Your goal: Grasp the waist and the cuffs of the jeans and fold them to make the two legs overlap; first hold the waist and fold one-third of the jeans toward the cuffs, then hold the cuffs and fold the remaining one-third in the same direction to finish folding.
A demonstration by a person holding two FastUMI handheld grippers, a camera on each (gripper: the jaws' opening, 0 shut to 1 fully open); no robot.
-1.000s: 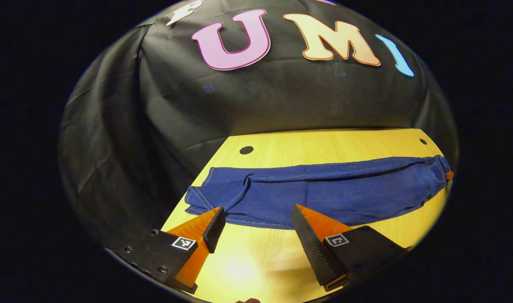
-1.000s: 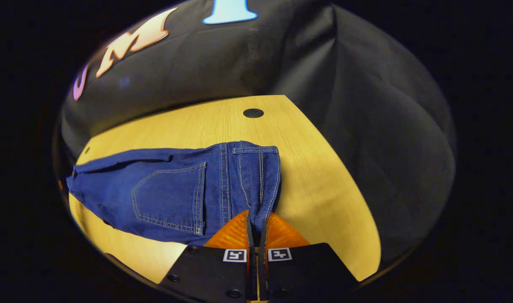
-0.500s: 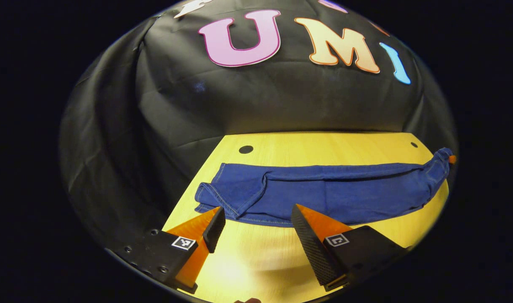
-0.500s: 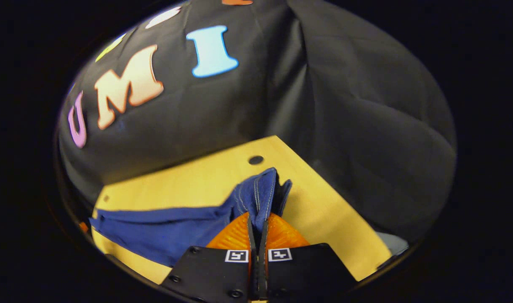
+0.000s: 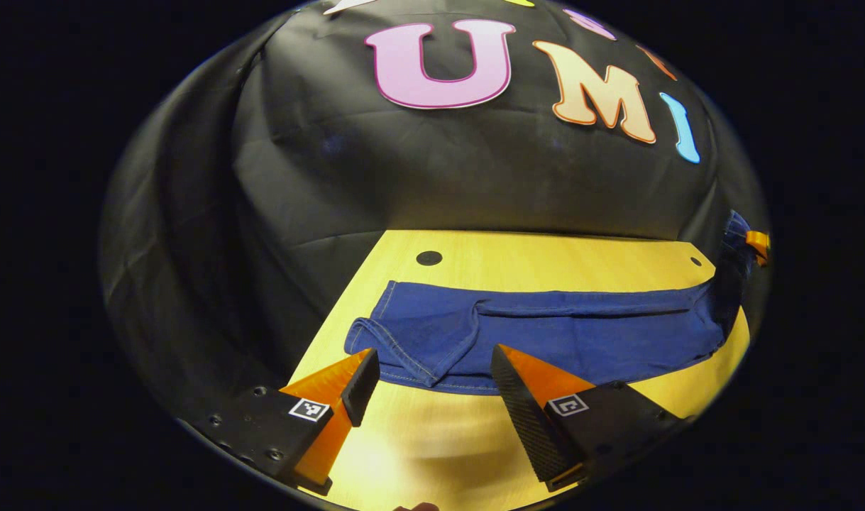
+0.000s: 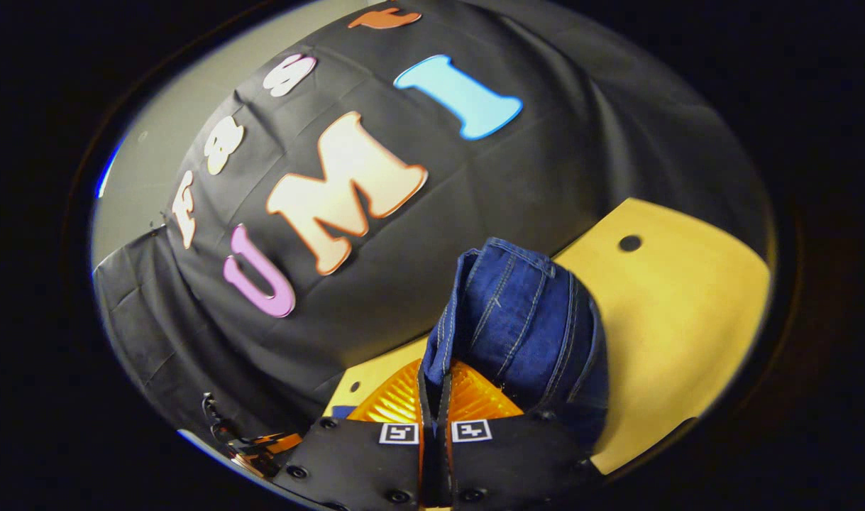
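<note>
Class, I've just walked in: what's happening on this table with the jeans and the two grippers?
A person is folding a pair of blue jeans on a wooden table. The right gripper is shut on the waist and holds it up off the table. The left gripper hangs open just short of the cuffs, which lie flat. The legs already overlap; the waist fold isn't laid down yet.

1. You have a yellow wooden table with round dark holes near its far corners.
2. You see the booth's black cloth wall, creased, behind the table.
</note>
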